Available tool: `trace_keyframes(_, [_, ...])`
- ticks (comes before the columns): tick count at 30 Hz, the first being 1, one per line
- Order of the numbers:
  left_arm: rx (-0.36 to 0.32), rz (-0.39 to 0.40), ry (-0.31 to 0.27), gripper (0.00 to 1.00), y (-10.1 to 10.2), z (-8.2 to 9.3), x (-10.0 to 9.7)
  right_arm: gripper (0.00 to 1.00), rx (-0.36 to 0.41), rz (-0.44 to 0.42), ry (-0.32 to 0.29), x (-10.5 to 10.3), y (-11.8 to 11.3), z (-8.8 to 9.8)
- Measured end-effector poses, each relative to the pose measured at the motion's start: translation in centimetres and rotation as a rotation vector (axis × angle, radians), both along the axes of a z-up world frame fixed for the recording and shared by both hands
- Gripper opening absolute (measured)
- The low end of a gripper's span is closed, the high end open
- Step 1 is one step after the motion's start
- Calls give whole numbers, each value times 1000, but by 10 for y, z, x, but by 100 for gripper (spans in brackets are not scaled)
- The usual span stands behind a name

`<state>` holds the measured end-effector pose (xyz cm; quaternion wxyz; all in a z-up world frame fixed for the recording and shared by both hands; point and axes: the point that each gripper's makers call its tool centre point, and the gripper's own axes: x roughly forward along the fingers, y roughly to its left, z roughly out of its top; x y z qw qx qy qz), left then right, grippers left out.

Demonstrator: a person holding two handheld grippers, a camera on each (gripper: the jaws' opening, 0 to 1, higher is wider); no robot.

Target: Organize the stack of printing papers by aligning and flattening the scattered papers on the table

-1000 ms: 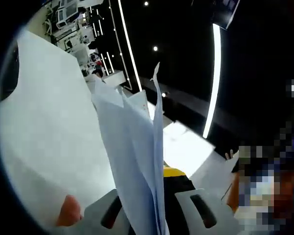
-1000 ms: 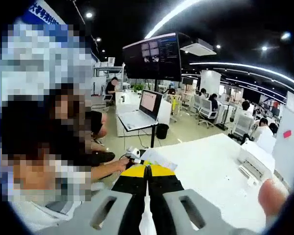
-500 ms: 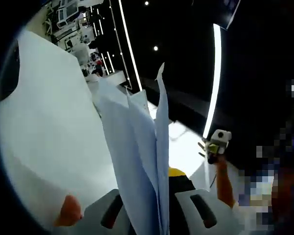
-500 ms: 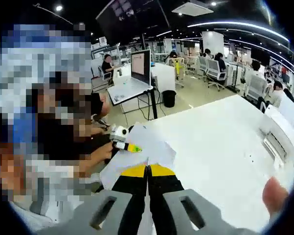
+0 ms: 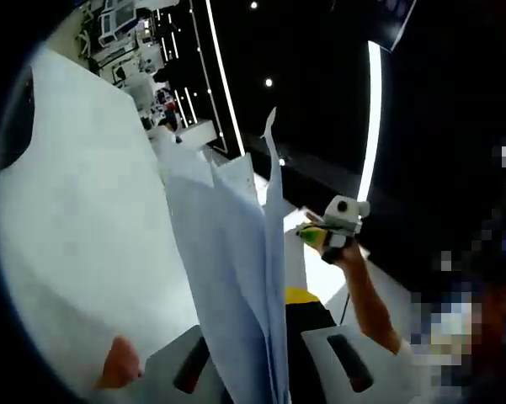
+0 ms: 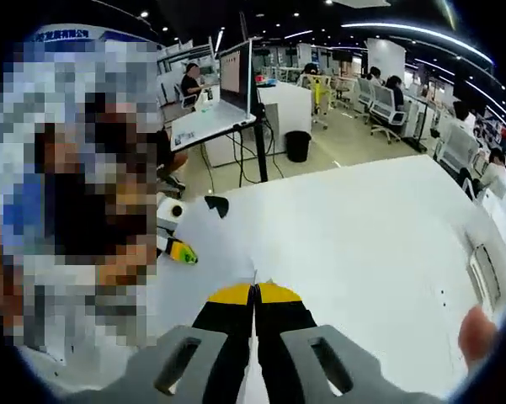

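My left gripper [image 5: 279, 305] is shut on a stack of white printing papers [image 5: 227, 252], which stands upright and edge-on between its jaws, the sheets fanned apart at the top. The white table [image 5: 84, 210] lies to the left of the stack. My right gripper [image 5: 311, 235], held by a person's hand, points its yellow tip at the stack's right edge, a small gap away. In the right gripper view the right gripper [image 6: 254, 290] is shut, its tips by the edge of the papers [image 6: 215, 265]. The left gripper [image 6: 182, 252] holds them at the left.
The table [image 6: 362, 236] stretches ahead and right, with a flat white device [image 6: 487, 271] near its right edge. Beyond it stand a laptop on a stand [image 6: 215, 93], a black bin [image 6: 297, 145], desks and chairs. A person's arm [image 5: 366, 295] reaches in.
The right gripper's view has tipped down from the room onto the table. Seen from the left gripper, the right gripper has come into view and closed in on the papers' edge. The left gripper keeps its hold.
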<state>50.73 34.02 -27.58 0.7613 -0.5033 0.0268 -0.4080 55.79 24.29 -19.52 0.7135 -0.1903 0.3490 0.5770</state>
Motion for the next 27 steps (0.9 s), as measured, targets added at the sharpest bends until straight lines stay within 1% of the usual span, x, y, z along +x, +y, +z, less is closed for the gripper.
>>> trace_keyframes(1, [0, -1, 1, 6, 0, 0, 0, 0, 2, 3, 3, -1, 0, 0])
trace_keyframes(3, [5, -4, 4, 6, -1, -1, 2, 0, -2, 21, 1, -11, 2, -4])
trace_keyframes(5, [10, -5, 5, 6, -2, -1, 2, 0, -15, 48, -13, -16, 6, -10])
trace_keyframes(8, [11, -5, 12, 6, -1, -2, 3, 0, -66, 70, -15, -13, 16, -23])
trace_keyframes(11, [5, -5, 13, 6, -1, -2, 3, 0, -79, 99, 7, -12, 25, -27])
trace_keyframes(15, [-1, -11, 11, 6, -1, -1, 3, 0, -163, 161, -9, -8, 24, -36])
trace_keyframes(17, [0, -16, 11, 6, 0, -1, 4, 0, -165, 213, 0, -11, 26, -37])
trace_keyframes(22, [5, -26, 13, 6, -4, -2, 1, 0, -272, 335, 75, -22, 17, -45])
trace_keyframes(23, [6, -29, 13, 6, -4, -2, 1, 0, -309, 351, 69, -18, 16, -49])
trace_keyframes(24, [8, -31, 14, 6, -4, -2, 2, 0, -326, 381, 79, -20, 15, -52])
trace_keyframes(27, [11, -36, 10, 6, -4, -2, 1, 0, -339, 439, 110, -18, 26, -52])
